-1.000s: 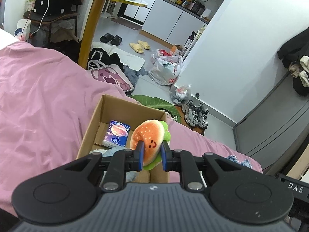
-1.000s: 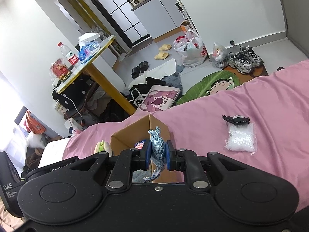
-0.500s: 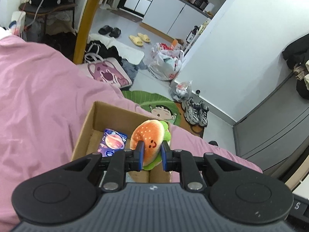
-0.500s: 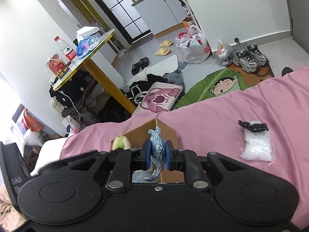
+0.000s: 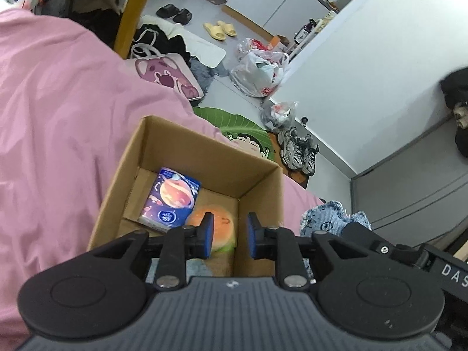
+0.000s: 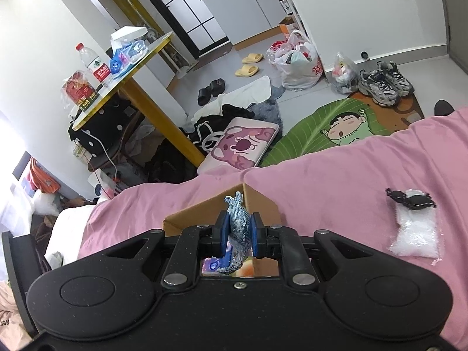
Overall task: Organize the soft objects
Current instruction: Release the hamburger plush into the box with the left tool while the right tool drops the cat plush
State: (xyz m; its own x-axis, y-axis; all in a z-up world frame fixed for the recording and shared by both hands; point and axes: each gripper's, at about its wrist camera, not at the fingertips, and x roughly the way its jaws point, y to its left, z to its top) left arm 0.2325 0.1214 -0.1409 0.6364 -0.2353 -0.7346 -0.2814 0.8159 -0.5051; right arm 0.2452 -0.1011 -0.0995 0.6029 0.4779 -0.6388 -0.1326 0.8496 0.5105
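Observation:
An open cardboard box (image 5: 260, 184) stands on the pink bedcover (image 5: 58, 122). A burger plush (image 5: 220, 225) lies inside it beside a tissue pack with a planet print (image 5: 172, 199). My left gripper (image 5: 228, 235) is open above the plush, its jaws apart and empty. My right gripper (image 6: 237, 235) is shut on a blue denim cloth (image 6: 238, 222) and holds it over the box's corner (image 6: 257, 201). The cloth also shows in the left wrist view (image 5: 330, 216), to the right of the box.
A clear plastic bag (image 6: 415, 234) with a black clip (image 6: 409, 199) lies on the bedcover to the right. Beyond the bed edge are a pink bear cushion (image 6: 239, 146), a green cartoon rug (image 6: 330, 125), shoes (image 6: 383, 83) and a yellow-legged table (image 6: 128, 67).
My left gripper opened and let go of the burger plush, which dropped into the box. Both grippers moved in over the box; the right one still holds the denim cloth.

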